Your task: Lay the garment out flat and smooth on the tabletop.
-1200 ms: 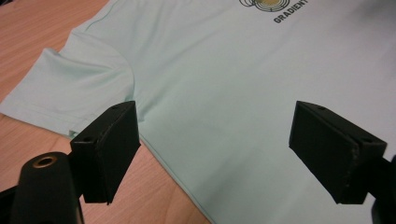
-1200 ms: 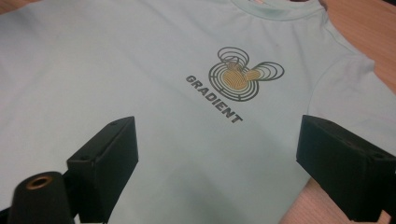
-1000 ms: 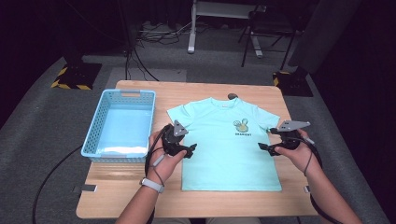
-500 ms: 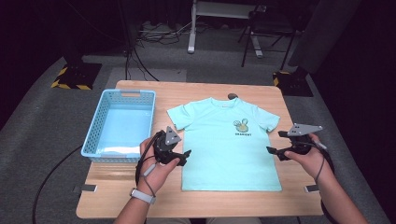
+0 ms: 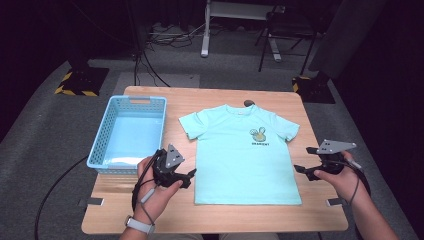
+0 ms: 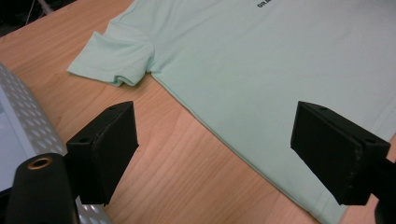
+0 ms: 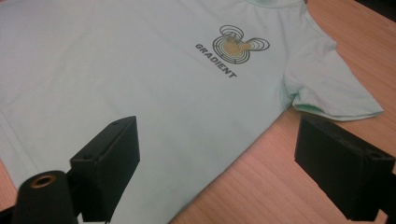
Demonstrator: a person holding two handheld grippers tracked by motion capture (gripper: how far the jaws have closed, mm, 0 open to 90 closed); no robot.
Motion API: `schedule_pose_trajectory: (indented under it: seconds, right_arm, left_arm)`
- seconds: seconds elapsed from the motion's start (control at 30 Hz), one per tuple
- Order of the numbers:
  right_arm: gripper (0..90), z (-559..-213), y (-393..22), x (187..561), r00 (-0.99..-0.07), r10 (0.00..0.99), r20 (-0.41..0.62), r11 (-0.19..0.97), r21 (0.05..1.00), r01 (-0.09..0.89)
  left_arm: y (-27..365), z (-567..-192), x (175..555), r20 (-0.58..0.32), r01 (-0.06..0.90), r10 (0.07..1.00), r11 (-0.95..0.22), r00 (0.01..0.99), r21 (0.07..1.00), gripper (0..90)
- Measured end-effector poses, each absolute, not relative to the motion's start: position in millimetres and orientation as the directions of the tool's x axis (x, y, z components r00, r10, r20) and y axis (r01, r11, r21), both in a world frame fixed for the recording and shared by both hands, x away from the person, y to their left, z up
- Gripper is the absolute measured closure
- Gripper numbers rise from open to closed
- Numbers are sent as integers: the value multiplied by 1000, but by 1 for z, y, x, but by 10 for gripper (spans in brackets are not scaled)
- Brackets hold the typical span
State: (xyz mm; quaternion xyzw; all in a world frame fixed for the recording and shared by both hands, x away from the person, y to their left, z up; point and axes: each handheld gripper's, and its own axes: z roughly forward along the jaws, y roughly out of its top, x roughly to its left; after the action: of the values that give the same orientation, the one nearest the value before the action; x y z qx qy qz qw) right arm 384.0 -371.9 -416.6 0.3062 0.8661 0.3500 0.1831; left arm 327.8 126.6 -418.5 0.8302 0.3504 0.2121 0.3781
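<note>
Wood: table (image 5: 220, 220) across the middle of the high view, pale plank top; grain plain in both gripper views, near edge cut off by the bottom of the frame.
Mint cloth: T-shirt (image 5: 244, 150) flat and face up at centre of the high view, collar toward the top; small dark thing at the collar too small to make out.
Print: ringed emblem (image 7: 240, 44) with "GRADIENT" under it, upper middle of the right gripper view; cut off by the top edge in the left gripper view.
Basket (image 5: 131, 131): light blue, left of centre, apart from the shirt sleeve; only a perforated corner at lower left of the left gripper view.
Left gripper (image 5: 187, 178): released, jaws wide, grasping nothing; hovering at the shirt's left hem edge.
Right gripper (image 5: 300, 169): released, jaws wide, nothing between; at right, just off the shirt's side.
</note>
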Motion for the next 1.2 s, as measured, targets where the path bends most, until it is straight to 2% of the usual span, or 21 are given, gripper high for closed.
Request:
schedule_pose_trajectory:
  seconds: [0.27, 0.4, 1.2]
  right_arm:
    - [145, -427, -385, 372, -730, 679, -82, 549, 716, 431]
    - [141, -432, -393, 366, -725, 685, -69, 546, 707, 449]
    - [131, -475, -416, 335, -682, 732, -2, 492, 695, 525]
  left_arm:
    - [145, -431, 308, 76, 438, 747, -466, 661, 769, 148]
    - [153, -436, 301, 107, 450, 766, -478, 634, 755, 138]
    - [211, -482, 270, 59, 563, 836, -417, 545, 714, 128]
